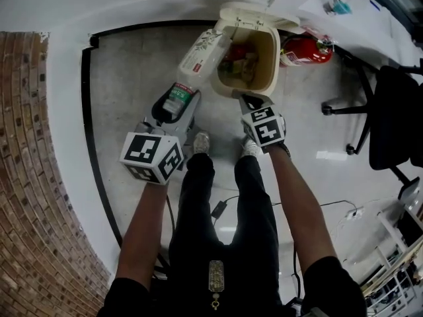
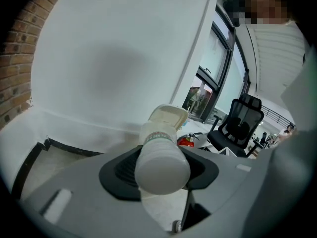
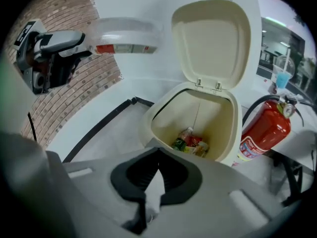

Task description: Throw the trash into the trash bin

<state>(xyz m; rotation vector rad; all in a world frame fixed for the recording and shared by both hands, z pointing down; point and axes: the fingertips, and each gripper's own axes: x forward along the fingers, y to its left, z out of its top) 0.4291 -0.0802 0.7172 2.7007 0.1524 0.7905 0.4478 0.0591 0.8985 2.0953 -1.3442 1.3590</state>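
Observation:
A cream trash bin (image 1: 272, 58) stands by the wall with its lid (image 3: 210, 38) up and several pieces of trash (image 3: 190, 144) inside. My left gripper (image 1: 173, 107) is shut on a clear plastic bottle (image 1: 201, 53) with a green label, held by its lower end. The bottle slants toward the bin's left rim, just above it. In the left gripper view the bottle (image 2: 161, 162) fills the space between the jaws, and the bin lid (image 2: 169, 115) shows beyond it. My right gripper (image 1: 253, 102) is shut and empty, its tips at the bin's near rim (image 3: 158, 155).
A red fire extinguisher (image 1: 305, 50) stands right of the bin. A black office chair (image 1: 390, 114) and a desk with a cup (image 1: 337, 5) are at the far right. A brick wall (image 1: 33, 177) runs along the left. The person's feet (image 1: 201, 142) are just before the bin.

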